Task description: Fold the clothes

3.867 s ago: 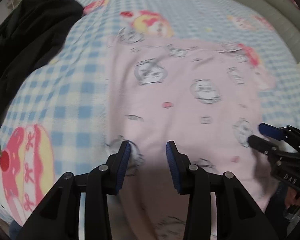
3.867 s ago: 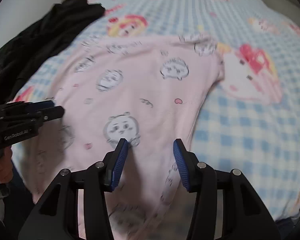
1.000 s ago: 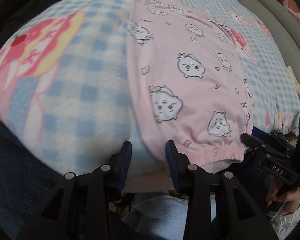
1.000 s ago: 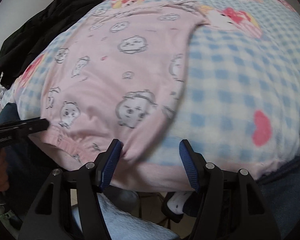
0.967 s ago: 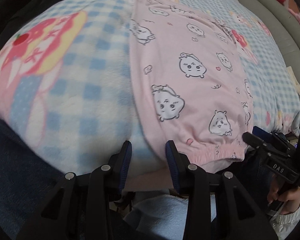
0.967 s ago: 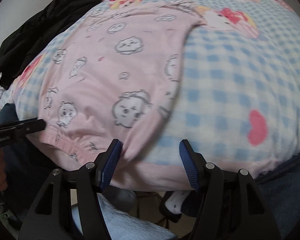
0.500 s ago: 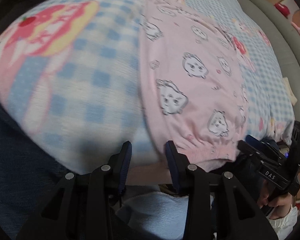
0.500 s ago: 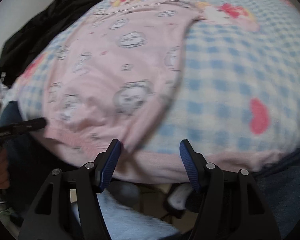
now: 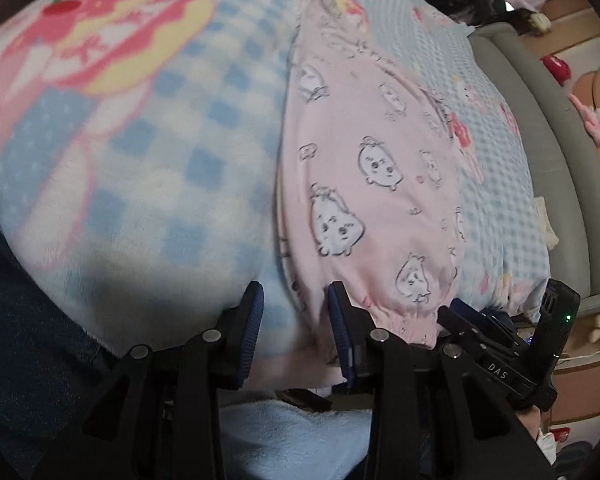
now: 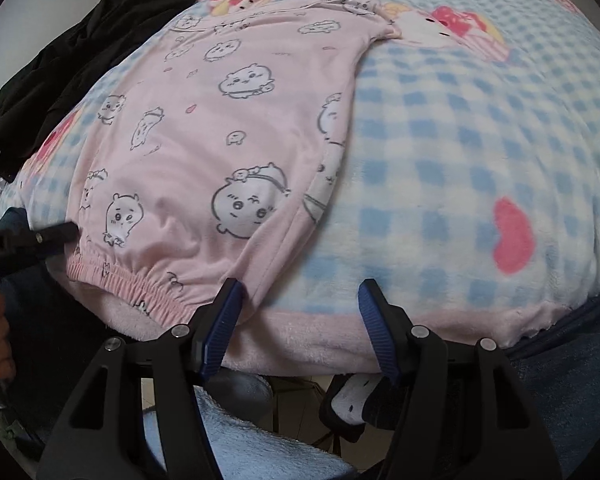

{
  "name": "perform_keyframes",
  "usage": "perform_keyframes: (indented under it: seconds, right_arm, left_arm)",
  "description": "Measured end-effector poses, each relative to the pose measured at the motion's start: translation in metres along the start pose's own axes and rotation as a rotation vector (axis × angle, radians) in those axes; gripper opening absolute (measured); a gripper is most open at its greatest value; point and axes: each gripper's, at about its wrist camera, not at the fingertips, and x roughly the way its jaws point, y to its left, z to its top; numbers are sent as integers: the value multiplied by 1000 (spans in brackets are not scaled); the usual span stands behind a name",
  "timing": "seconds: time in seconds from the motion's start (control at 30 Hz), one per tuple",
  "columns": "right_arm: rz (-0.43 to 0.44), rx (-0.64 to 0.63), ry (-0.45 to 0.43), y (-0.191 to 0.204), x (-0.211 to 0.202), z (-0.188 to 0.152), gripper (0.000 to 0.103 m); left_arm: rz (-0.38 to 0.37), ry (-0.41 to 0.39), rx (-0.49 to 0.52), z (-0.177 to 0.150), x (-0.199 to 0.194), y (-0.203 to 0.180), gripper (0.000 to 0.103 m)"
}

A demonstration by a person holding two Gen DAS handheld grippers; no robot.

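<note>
Pink garment (image 10: 236,148) lay flat on the blanket (image 10: 460,152), the blue-and-white checked one with cartoon prints. Its elastic hem sat at the near edge of the bed, hanging slightly over the blanket's pink border. The far end reached up the bed toward a cartoon print.

My left tongs (image 9: 296,322) pointed down at the hem's left corner. Jaws were narrow and closing. The garment's left edge ran down into the gap, with blanket beneath it. The right pad (image 9: 338,320) lay against the cloth by the hem; the left pad (image 9: 254,320) was over bare blanket. I could not tell that the pads pressed yet.

My right tongs (image 10: 300,320) pointed down at the hem's right corner. Jaws stood fairly wide. The left pad (image 10: 224,320) was just beside the corner of the garment, where the side seam met the hem. The right pad (image 10: 374,324) sat over the blanket's pink border, well clear of the garment. Nothing was gripped.

Each camera caught the other tongs at the opposite end of the hem. A black garment (image 10: 72,64) lay heaped at the far left of the bed, apart from the pink one. A grey bed frame (image 9: 540,152) edged the right side in the left view.
</note>
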Motion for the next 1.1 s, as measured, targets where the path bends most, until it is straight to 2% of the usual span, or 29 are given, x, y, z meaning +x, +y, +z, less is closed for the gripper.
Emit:
perform_keyframes:
  seconds: [0.07, 0.13, 0.17, 0.23, 0.3, 0.33, 0.37, 0.43, 0.67, 0.7, 0.73, 0.77, 0.8, 0.9, 0.97, 1.1]
  right_arm:
    - [-9, 21, -7, -8, -5, -2, 61]
    - [37, 54, -26, -15, -13, -4, 62]
    - [82, 70, -24, -18, -15, -4, 62]
    - [180, 88, -5, -20, -16, -5, 62]
    - [251, 82, 26, -16, -10, -6, 63]
    - [252, 64, 38, -10, -6, -5, 63]
    - [249, 43, 50, -3, -1, -4, 63]
    - [251, 24, 58, 0, 2, -3, 63]
    - [278, 41, 75, 6, 20, 1, 68]
    - [296, 34, 72, 9, 19, 2, 63]
    - [318, 27, 67, 12, 17, 2, 56]
    - [339, 21, 62, 14, 16, 2, 39]
    - [351, 19, 55, 15, 14, 3, 31]
    - [378, 20, 32, 14, 8, 7, 22]
    - [397, 20, 17, 14, 4, 10, 16]
    - [444, 27, -31, 13, -13, 25, 15]
  left_arm:
    - [-20, 7, -23, 0, -5, 7, 30]
    - [-55, 26, -25, -2, -7, 8, 31]
    - [-73, 36, -26, -4, -7, 9, 32]
    - [-111, 60, -29, -9, -6, 8, 40]
    - [-182, 95, -73, -14, -3, 16, 47]
    - [-225, 118, -97, -16, 3, 17, 47]
    - [-235, 136, -109, -17, 9, 17, 47]
    - [-226, 157, -109, -18, 18, 15, 47]
    - [-239, 149, -72, -16, 28, 5, 46]
    - [-231, 146, -63, -16, 28, 4, 45]
    - [-219, 139, -50, -16, 28, 1, 40]
    - [-217, 131, -35, -17, 27, -2, 36]
    - [-217, 122, -19, -17, 25, -5, 33]
    - [-218, 101, -2, -17, 15, -12, 23]
    - [-219, 87, 9, -16, 9, -16, 21]
    - [-265, 77, 8, 0, -8, -27, 21]
